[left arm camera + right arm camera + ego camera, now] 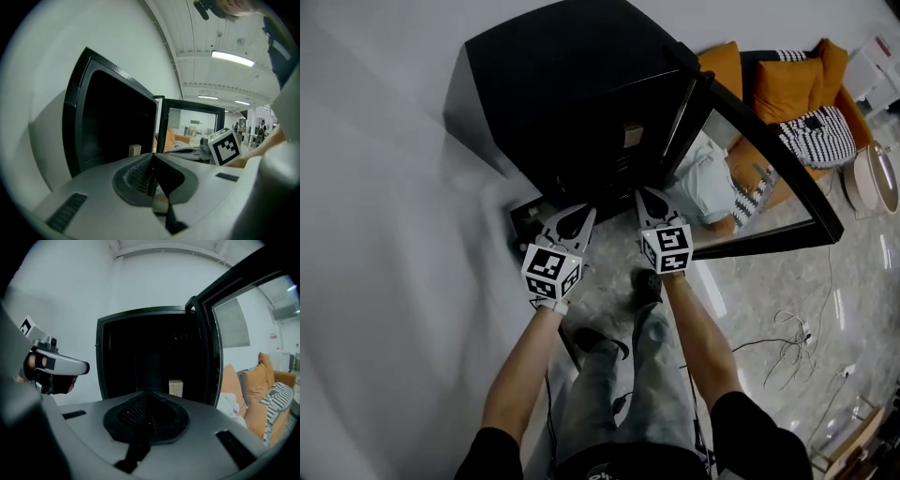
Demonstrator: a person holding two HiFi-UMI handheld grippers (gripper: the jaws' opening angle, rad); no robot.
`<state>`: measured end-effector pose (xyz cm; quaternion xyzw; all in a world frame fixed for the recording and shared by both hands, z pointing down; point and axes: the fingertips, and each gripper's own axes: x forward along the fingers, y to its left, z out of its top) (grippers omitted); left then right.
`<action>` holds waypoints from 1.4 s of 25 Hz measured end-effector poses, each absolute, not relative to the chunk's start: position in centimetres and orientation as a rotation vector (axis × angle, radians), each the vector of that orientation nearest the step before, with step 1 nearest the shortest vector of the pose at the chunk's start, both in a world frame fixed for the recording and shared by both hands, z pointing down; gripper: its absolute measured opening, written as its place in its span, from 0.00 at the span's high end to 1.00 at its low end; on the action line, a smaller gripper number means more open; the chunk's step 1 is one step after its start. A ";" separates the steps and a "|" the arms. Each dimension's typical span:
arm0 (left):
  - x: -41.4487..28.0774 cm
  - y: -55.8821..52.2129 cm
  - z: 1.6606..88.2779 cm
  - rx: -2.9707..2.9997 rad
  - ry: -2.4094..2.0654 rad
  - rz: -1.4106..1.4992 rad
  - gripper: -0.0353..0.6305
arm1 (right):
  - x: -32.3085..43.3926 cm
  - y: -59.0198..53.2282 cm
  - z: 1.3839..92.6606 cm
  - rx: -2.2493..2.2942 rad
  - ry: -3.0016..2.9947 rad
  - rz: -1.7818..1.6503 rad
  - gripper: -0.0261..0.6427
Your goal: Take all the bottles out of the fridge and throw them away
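While we stand facing the open fridge [572, 103], both tongs hang side by side just in front of its dark inside: left tongs [577, 217] clenched on nothing, right tongs [649, 201] clenched and empty too. The fridge sits against the wall, its door [769, 159] swung out to our right. We note a small tan box [176, 387] on a shelf within; the interior is too dark for us to make out bottles.

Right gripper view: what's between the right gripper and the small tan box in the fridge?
Nothing shows there in the right gripper view: only open air and the dark fridge interior lie between the right gripper and the tan box.
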<state>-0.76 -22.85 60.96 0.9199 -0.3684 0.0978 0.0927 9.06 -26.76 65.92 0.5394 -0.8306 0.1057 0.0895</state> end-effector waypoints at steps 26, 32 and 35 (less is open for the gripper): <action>1.6 -31.2 65.8 2.756 -1.111 0.190 0.94 | 10.9 -41.6 72.2 1.796 -2.372 0.340 0.51; 1.4 -32.5 67.8 2.739 -1.138 0.171 0.94 | 10.9 -44.9 74.2 1.807 -2.340 0.340 0.50; 1.2 -32.8 68.6 2.734 -1.145 0.179 0.94 | 10.8 -45.9 74.7 1.804 -2.345 0.325 0.50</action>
